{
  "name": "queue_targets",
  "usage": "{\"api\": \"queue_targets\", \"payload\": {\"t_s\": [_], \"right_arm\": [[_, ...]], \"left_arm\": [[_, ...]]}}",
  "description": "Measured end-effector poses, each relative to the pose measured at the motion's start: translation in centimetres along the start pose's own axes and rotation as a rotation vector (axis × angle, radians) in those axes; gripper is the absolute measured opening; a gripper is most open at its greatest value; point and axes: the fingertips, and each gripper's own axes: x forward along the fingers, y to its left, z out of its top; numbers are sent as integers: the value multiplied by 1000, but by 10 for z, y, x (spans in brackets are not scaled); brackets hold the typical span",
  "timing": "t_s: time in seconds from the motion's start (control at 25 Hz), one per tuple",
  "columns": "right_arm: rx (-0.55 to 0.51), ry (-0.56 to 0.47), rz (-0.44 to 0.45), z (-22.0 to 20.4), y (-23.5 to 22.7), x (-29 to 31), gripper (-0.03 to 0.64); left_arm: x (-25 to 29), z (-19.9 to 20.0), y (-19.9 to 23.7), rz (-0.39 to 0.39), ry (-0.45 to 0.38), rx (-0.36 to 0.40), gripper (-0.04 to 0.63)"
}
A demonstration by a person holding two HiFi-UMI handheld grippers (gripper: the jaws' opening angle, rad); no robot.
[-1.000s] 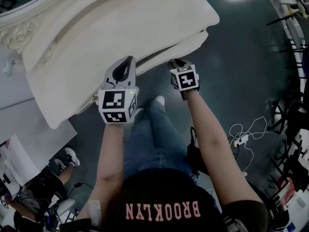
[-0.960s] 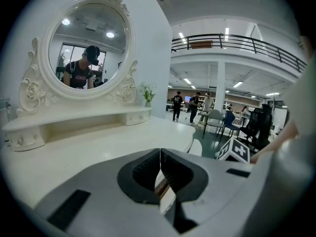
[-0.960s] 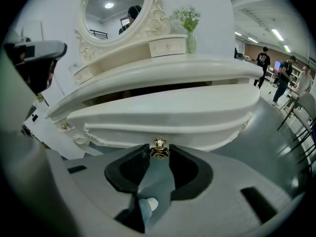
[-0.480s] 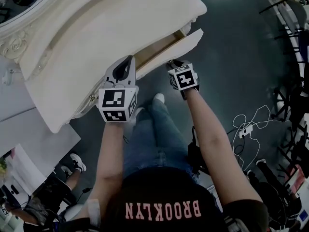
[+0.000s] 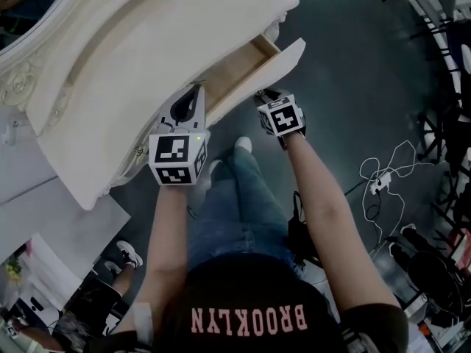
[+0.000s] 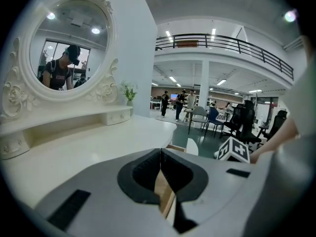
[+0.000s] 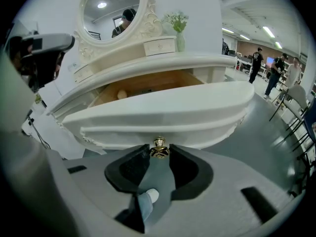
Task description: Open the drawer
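Progress: drawer point(image 5: 243, 65) partly out beneath the worktop's point(image 5: 132, 57) front edge, wooden interior showing; further pull judged outstanding | Right gripper point(image 7: 159, 154): fingers point(image 7: 185, 168) set wide, closed on gold knob point(image 7: 159, 148) at drawer-front centre | Left gripper point(image 6: 160, 154): fingers together, empty, near worktop's front edge.

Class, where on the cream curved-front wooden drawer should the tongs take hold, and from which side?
Grip the small gold knob at the middle of the cream curved-front drawer, coming straight at the front. It is the only part that juts out of the smooth panel, and the right tongs hold it that way.
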Motion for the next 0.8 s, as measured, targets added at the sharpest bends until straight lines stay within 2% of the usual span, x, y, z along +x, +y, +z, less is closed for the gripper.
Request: {"api": "queue_targets", "payload": {"t_s": [0.48, 0.8], "right_arm": [[87, -22, -52, -29, -4, -21, 110], [100, -11, -84, -43, -7, -30, 110]], "left_arm": [[-6, -5, -21, -65, 16, 30, 6], [-6, -9, -35, -113, 35, 51, 6]]}}
